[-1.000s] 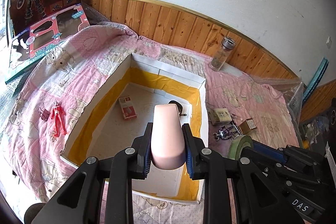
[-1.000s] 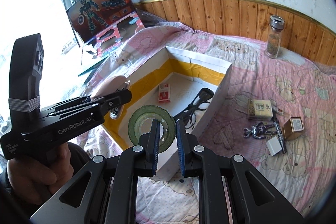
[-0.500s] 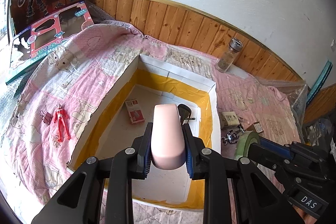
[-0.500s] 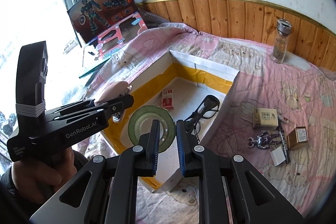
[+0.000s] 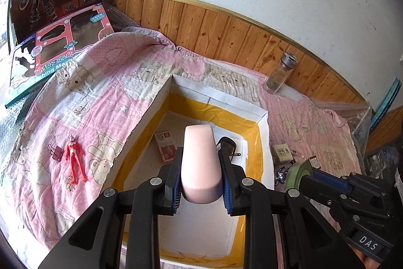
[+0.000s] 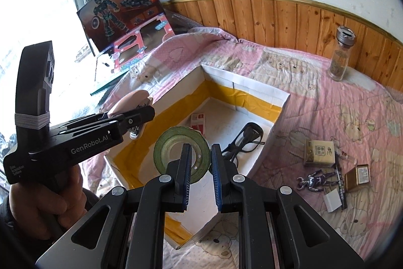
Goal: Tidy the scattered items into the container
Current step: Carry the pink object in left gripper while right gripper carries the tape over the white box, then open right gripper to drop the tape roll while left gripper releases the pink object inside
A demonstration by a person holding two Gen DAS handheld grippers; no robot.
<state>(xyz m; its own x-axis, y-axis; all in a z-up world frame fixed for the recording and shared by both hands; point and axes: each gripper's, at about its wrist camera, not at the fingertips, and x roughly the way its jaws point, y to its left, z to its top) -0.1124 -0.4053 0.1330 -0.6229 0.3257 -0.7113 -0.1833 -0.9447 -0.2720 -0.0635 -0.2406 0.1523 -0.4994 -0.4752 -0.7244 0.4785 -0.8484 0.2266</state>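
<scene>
— Two things lie in the container [image 5: 263, 132] already: a small red-and-white box [image 5: 165, 147] on its floor and a pair of dark glasses [image 6: 243, 140] beside it.

— And what's on the way in?

— Both hands carry something. The left hand-held gripper [image 5: 201, 180] is clamped on a pale pink stapler-like object [image 5: 200, 163], jaws pressed on its two sides, held above the open container. The right hand-held gripper [image 6: 200, 175] pinches a roll of green tape [image 6: 173, 145] by its edge; the jaws look narrowly parted around the roll's wall, and it hangs over the near end of the container.

— So neither is dropped yet?

— No, both are gripped and in the air. I'd judge releasing them is the step in hand.

— What remains on the bed?

— Quite a lot. On the pink quilt [image 5: 83, 97], left of the container, a red toy figure [image 5: 75, 158] with a black binder clip [image 5: 56, 153] just beside it. On the right side, a cluster: a beige box [image 6: 318, 153], a small brown box [image 6: 359, 174], a dark little figure [image 6: 313, 180], a pen [image 6: 338, 180] and a white block [image 6: 332, 199].

— The glass jar [image 6: 341, 54] by the wall?

— Upright, well apart from the rest; whether it counts as scattered I cannot tell.

— Progress, then?

— Under halfway, I'd guess: two in, two about to go, seven or so left.
</scene>
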